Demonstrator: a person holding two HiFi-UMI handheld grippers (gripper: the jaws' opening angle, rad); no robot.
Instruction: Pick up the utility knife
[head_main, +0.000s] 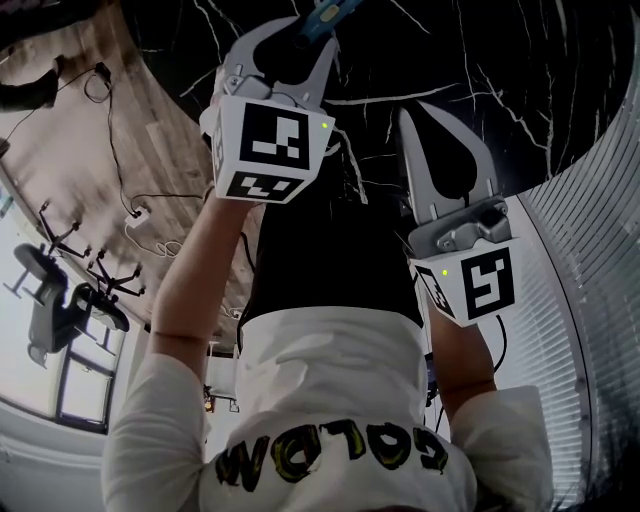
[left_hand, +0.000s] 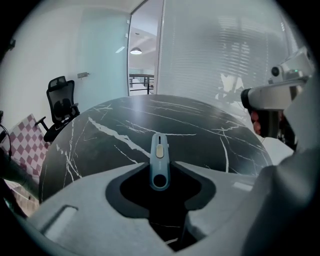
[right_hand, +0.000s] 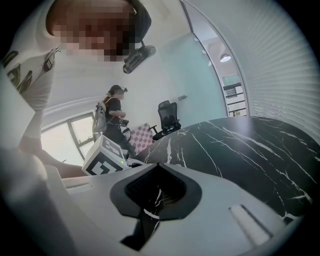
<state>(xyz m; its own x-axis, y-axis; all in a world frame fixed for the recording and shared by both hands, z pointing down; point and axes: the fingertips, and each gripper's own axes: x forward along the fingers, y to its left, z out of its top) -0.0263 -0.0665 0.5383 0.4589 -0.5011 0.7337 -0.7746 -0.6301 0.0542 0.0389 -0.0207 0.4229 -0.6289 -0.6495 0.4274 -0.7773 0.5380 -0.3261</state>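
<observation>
A blue utility knife (head_main: 322, 15) lies on the round black marble table (head_main: 480, 60), pointing away from me. In the left gripper view the knife (left_hand: 159, 160) has its rear end between the jaws, slider facing up. My left gripper (head_main: 305, 35) (left_hand: 160, 176) is tilted down over it, and its jaws sit tight against both sides of the handle. My right gripper (head_main: 437, 112) hovers to the right above the table (right_hand: 240, 145) with nothing in it. In the right gripper view the right gripper (right_hand: 159, 172) shows only a thin slit between its jaws.
A wood floor with cables and a power strip (head_main: 135, 215) lies left of the table. A ribbed wall (head_main: 590, 260) curves on the right. An office chair (left_hand: 60, 105) and a chequered seat (left_hand: 25, 142) stand beyond the table. A person with a backpack (right_hand: 112, 115) stands near a window.
</observation>
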